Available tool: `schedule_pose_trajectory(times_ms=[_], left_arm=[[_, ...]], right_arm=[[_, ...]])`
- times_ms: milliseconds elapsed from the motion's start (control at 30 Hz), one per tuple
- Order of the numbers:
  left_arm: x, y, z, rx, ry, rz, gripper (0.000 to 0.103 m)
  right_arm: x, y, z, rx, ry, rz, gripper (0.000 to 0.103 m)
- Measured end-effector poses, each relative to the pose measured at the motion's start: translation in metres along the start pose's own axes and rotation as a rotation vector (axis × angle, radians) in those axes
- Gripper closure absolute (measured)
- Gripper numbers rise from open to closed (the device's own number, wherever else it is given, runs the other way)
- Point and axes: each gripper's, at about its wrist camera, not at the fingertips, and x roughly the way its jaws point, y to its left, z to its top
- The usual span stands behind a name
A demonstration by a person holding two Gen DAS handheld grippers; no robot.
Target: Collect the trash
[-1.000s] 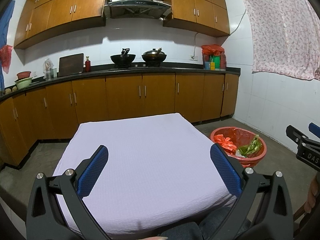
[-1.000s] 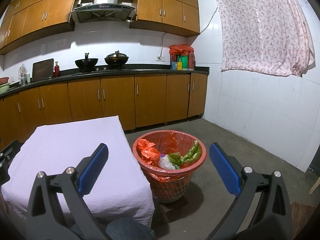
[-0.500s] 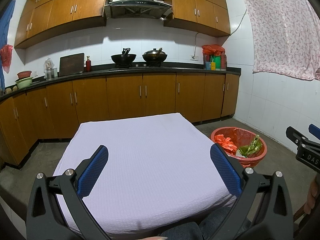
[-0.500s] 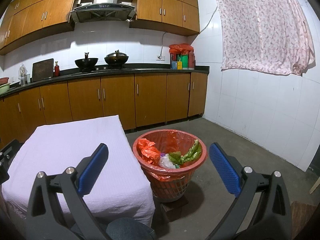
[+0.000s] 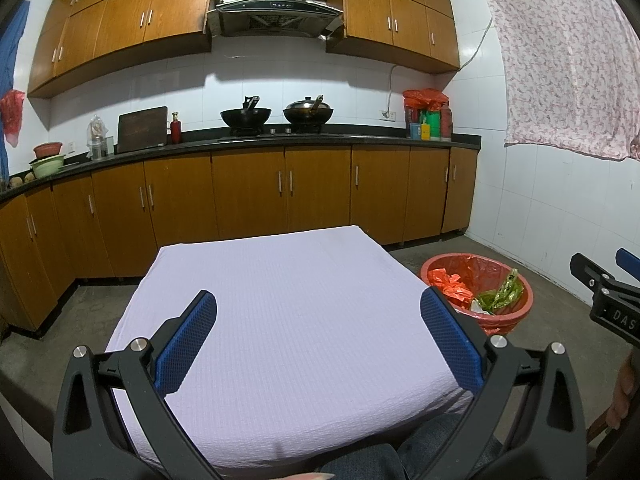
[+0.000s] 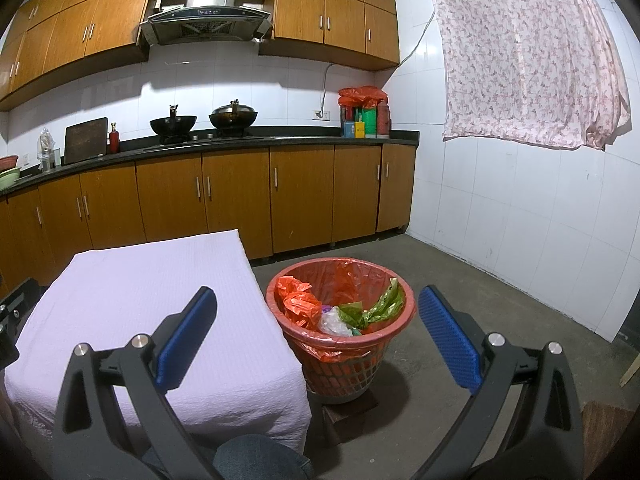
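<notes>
The kitchen cabinets point(image 5: 248, 196) are lining the far wall. A table under a lilac cloth point(image 5: 288, 320) is standing in front, nothing lying on it. Just beside its right edge the red-lined trash basket point(image 6: 340, 344) is sitting upright on the floor, opening upward, holding a green wrapper point(image 6: 380, 304) leaning toward the right rim. The left gripper point(image 5: 318, 334) and the right gripper point(image 6: 318, 334) are both hanging spread apart, gripping nothing.

Low table draped in a lilac waffle-weave cloth point(image 5: 288, 320), red plastic-lined trash basket point(image 6: 340, 344) sitting on grey concrete floor point(image 6: 500, 320) at its three o'clock
</notes>
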Motion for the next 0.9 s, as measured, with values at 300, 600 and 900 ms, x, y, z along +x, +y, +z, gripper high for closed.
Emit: schedule_pose_trajectory(times_ms=[300, 600, 900], left_arm=[[-0.0013, -0.0009, -0.0007, -0.002, 0.001, 0.001, 0.002], [-0.0018, -0.0011, -0.0005, -0.002, 0.001, 0.001, 0.002], [-0.0023, -0.002, -0.0004, -0.002, 0.002, 0.002, 0.002]], right_arm=[[-0.0001, -0.0008, 0.0005, 0.0, 0.0, 0.001, 0.004], [0.0015, -0.0008, -0.0021, 0.002, 0.001, 0.002, 0.004], [0.0015, -0.0008, -0.0021, 0.003, 0.001, 0.002, 0.004]])
